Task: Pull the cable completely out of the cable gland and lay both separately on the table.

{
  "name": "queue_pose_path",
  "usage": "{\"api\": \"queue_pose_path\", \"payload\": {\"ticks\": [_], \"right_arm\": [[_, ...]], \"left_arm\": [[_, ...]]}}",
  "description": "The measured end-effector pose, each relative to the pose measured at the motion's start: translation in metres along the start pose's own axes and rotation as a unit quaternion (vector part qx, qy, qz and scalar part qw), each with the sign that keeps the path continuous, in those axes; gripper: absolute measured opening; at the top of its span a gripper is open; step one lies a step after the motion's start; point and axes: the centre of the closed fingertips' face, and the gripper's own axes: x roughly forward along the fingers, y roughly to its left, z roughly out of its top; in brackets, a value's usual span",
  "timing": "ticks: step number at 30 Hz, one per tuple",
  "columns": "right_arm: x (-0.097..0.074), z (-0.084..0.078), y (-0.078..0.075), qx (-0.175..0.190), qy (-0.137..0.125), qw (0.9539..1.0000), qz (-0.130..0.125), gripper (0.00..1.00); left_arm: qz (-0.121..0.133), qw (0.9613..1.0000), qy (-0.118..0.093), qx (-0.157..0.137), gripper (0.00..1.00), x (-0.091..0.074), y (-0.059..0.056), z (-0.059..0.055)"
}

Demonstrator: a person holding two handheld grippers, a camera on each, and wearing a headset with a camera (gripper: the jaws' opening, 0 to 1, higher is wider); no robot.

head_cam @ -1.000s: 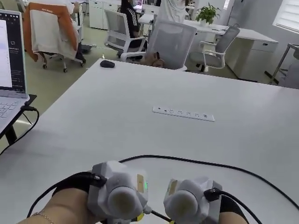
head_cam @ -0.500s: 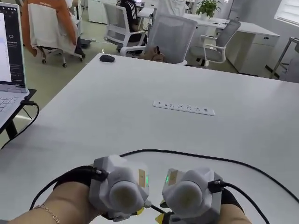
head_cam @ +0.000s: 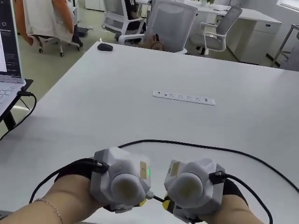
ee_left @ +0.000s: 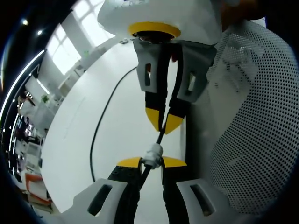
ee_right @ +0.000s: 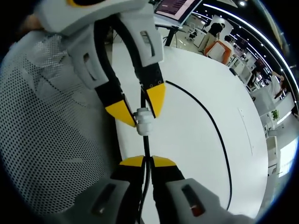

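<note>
We hold both tools tip to tip above the near edge of the white surface (head_cam: 140, 88). The right gripper (ee_right: 144, 162) is clamped on the black cable (ee_right: 146, 142). The left gripper (ee_left: 150, 163) is clamped on the white cable gland (ee_left: 153, 155), just beside it. The cable runs through the gland, so we judge the pull-out unfinished. Neither piece is laid down yet.

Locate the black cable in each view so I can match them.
Head view: cable arcs across the table, mid-frame.
Left gripper view: centre, cable runs from the gland in the left tool up into the right tool.
Right gripper view: centre, cable rises from the right tool to the gland.
Shared landmark: the white table.
</note>
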Motion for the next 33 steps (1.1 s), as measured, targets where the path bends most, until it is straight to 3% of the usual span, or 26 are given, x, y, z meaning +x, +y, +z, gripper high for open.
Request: {"api": "queue_pose_path", "payload": {"ticks": [2, 5, 12, 14, 16, 19, 23, 26, 29, 33], "right_arm": [[0.001, -0.011, -0.005, 0.016, 0.024, 0.9996, -0.005, 0.04], [0.001, -0.022, -0.009, 0.006, 0.051, 0.9985, -0.017, 0.03], [0.001, -0.022, -0.007, 0.004, 0.054, 0.9984, -0.013, 0.04], [0.001, -0.021, -0.006, 0.001, 0.051, 0.9987, -0.009, 0.05], [0.000, -0.013, -0.006, 0.008, 0.031, 0.9994, -0.009, 0.14], [-0.003, 0.010, -0.004, 0.027, -0.027, 0.9993, 0.001, 0.16], [-0.010, 0.028, -0.002, 0.020, -0.074, 0.9971, 0.003, 0.15], [-0.009, 0.027, 0.001, 0.009, -0.070, 0.9975, 0.004, 0.11], [-0.007, 0.013, -0.006, -0.007, -0.034, 0.9993, -0.011, 0.02], [-0.007, 0.008, -0.010, 0.016, -0.030, 0.9994, -0.012, 0.00]], "left_arm": [[0.004, 1.0000, -0.001, 0.000, 0.18, 0.000, 0.002, 0.000], [0.017, 0.9998, -0.004, 0.001, 0.18, -0.002, 0.007, 0.002], [0.018, 0.9998, -0.006, 0.000, 0.18, -0.003, 0.007, 0.003], [0.018, 0.9998, -0.004, 0.000, 0.18, -0.003, 0.007, 0.002], [0.018, 0.9998, -0.004, -0.003, 0.18, -0.003, 0.008, 0.001], [0.019, 0.9998, -0.001, -0.006, 0.18, -0.003, 0.009, -0.001], [0.020, 0.9996, -0.004, -0.020, 0.18, -0.004, 0.010, -0.002], [0.024, 0.9995, -0.004, -0.020, 0.18, -0.005, 0.012, -0.002], [0.023, 0.9994, -0.005, -0.024, 0.18, -0.005, 0.012, -0.002], [0.023, 0.9994, -0.008, -0.023, 0.18, -0.005, 0.012, -0.001]]}}
